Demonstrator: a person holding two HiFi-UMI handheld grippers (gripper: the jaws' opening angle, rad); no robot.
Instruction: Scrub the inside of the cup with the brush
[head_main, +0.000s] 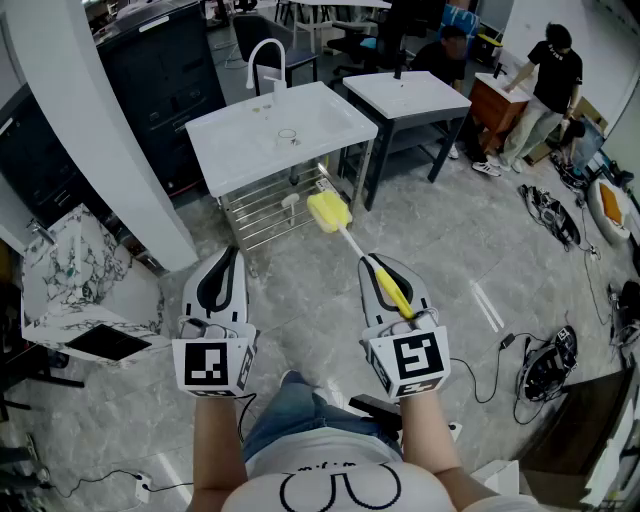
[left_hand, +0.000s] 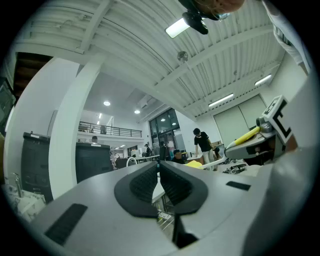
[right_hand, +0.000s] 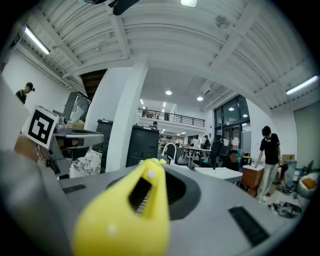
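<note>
In the head view my right gripper (head_main: 373, 262) is shut on the yellow handle of a brush (head_main: 389, 287). The brush's white stem and yellow sponge head (head_main: 328, 212) point ahead toward a white sink table (head_main: 240, 150). On that table lies a small clear round thing (head_main: 287, 135); I cannot tell whether it is the cup. My left gripper (head_main: 232, 254) is held level beside the right one, shut with nothing in it. In the left gripper view its black pads (left_hand: 145, 184) meet. In the right gripper view the brush handle (right_hand: 131, 212) fills the foreground between the jaws.
A curved faucet (head_main: 264, 55) stands at the sink's back edge and a wire rack (head_main: 268, 208) sits under it. A second white table (head_main: 405, 93) is to the right, with people behind it. A white pillar (head_main: 85, 130) rises at left. Cables (head_main: 548, 362) lie on the floor.
</note>
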